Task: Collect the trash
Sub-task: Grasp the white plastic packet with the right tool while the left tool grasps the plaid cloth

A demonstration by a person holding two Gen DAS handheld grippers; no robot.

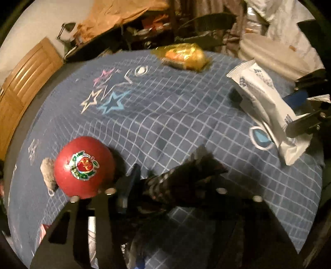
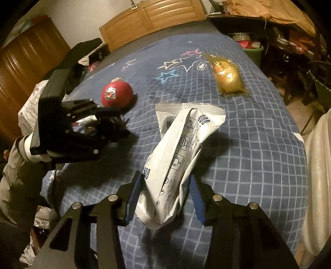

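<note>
A white snack wrapper (image 2: pixel 175 149) is lifted off the blue grid bedspread (image 2: pixel 258 165), and my right gripper (image 2: pixel 165 184) is shut on its lower end. In the left wrist view the same white wrapper (image 1: pixel 264 103) hangs at the right from my right gripper (image 1: pixel 291 112). My left gripper (image 1: pixel 171 184) is shut on a dark crumpled wrapper (image 1: pixel 186 175), blurred, just right of a red apple (image 1: pixel 83 166) with a sticker. In the right wrist view my left gripper (image 2: pixel 119 126) sits below the red apple (image 2: pixel 116 95). A yellow wrapper (image 2: pixel 227 76) lies at the far side.
A wooden headboard (image 2: pixel 153 14) closes off the bed's far end. A green bin (image 2: pixel 254 51) and a cluttered dark desk (image 2: pixel 289 31) stand beyond the right edge. White bedding (image 2: pixel 316 175) is piled on the right. A grey lump (image 1: pixel 48 171) lies beside the apple.
</note>
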